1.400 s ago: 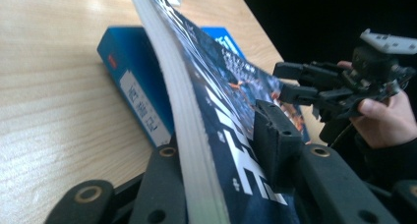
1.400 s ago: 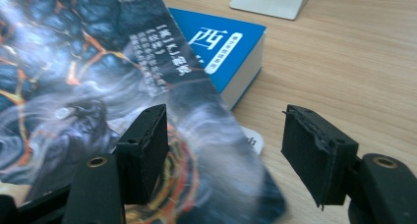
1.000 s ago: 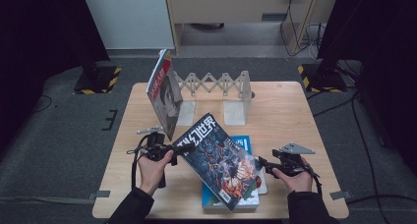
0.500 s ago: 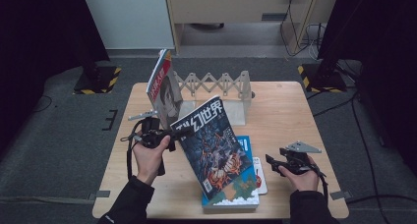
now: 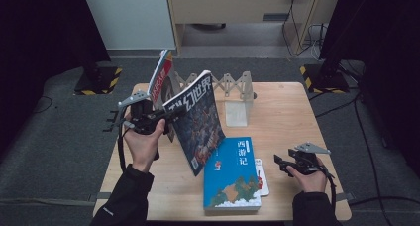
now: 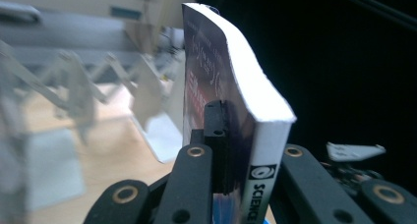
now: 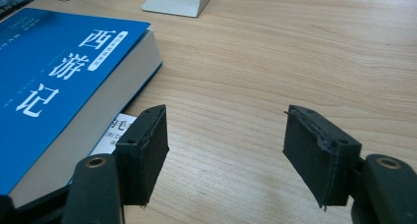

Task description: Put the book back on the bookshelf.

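Note:
A thick science-fiction magazine (image 5: 195,119) stands nearly upright above the table, spine down toward me. My left gripper (image 5: 159,118) is shut on its left edge, close to the wooden accordion book rack (image 5: 233,87). In the left gripper view the magazine (image 6: 236,96) sits pinched in my left gripper (image 6: 246,140), with its white page block facing right. My right gripper (image 5: 280,164) rests open low over the front right of the table. In the right gripper view its pads (image 7: 142,150) hold nothing, and my right gripper (image 7: 226,135) is just right of a blue book (image 7: 54,81).
The blue book (image 5: 233,174) lies flat at the front centre on a thin white booklet (image 5: 262,179). A red-covered magazine (image 5: 161,77) leans in the rack's left end. A clear divider plate (image 5: 236,114) stands at the rack's right. Bare wooden table (image 5: 297,117) lies to the right.
My left gripper has carried the magazine up, left and back toward the rack, turning it more upright. My right gripper has come away from the magazine's edge and stays low at the right front.

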The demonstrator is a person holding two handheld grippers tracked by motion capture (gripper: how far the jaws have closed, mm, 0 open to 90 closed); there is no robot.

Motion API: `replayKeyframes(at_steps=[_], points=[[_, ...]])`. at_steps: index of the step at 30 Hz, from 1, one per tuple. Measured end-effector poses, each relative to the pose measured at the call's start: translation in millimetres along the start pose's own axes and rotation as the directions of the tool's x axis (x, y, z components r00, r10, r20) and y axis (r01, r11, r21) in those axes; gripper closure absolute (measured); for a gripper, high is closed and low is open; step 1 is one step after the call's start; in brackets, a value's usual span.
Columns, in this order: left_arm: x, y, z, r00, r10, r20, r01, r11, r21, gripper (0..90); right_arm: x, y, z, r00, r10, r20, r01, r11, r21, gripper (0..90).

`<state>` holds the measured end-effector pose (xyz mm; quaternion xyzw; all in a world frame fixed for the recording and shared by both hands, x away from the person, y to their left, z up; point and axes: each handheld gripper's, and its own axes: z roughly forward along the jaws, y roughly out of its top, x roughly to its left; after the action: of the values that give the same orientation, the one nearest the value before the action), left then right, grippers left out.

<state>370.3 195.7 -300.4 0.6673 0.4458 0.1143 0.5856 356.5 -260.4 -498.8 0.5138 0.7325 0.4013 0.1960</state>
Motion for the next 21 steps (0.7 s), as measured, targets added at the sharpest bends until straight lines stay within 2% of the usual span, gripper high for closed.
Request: replayKeyframes(at_steps=[5, 6, 9, 14, 17, 21], points=[[11.0, 15.3, -4.5, 0.9957, 0.018, -0.091, -0.021, 0.9992, -0.033, 81.7, -4.3, -0.9, -0.1, 0.9999, 0.007, 0.010, -0.007, 1.000, 0.006, 33.0], [14.9, 19.4, -4.9, 0.9924, 0.021, -0.121, -0.026, 0.9989, -0.039, 81.7, -4.7, -1.0, 0.1, 0.9999, 0.007, 0.011, -0.007, 1.000, 0.006, 33.1], [20.9, 25.2, -4.4, 0.9850, 0.033, -0.169, -0.042, 0.9979, -0.049, 81.7, -6.4, -1.4, 1.1, 0.9998, 0.014, 0.015, -0.015, 1.000, 0.012, 33.1], [32.0, 34.1, -1.2, 0.9635, 0.052, -0.263, -0.070, 0.9956, -0.061, 81.7, -11.8, -2.9, 3.2, 0.9996, 0.011, 0.025, -0.011, 1.000, 0.022, 33.1], [36.3, 37.0, 2.2, 0.9538, 0.055, -0.295, -0.078, 0.9946, -0.069, 81.7, -13.3, -3.5, 5.5, 0.9995, 0.011, 0.031, -0.012, 0.999, 0.031, 33.0], [43.0, 40.3, 11.2, 0.9368, 0.066, -0.344, -0.098, 0.9922, -0.077, 81.7, -13.2, -3.6, 7.2, 0.9996, 0.011, 0.027, -0.012, 0.999, 0.038, 32.9]])
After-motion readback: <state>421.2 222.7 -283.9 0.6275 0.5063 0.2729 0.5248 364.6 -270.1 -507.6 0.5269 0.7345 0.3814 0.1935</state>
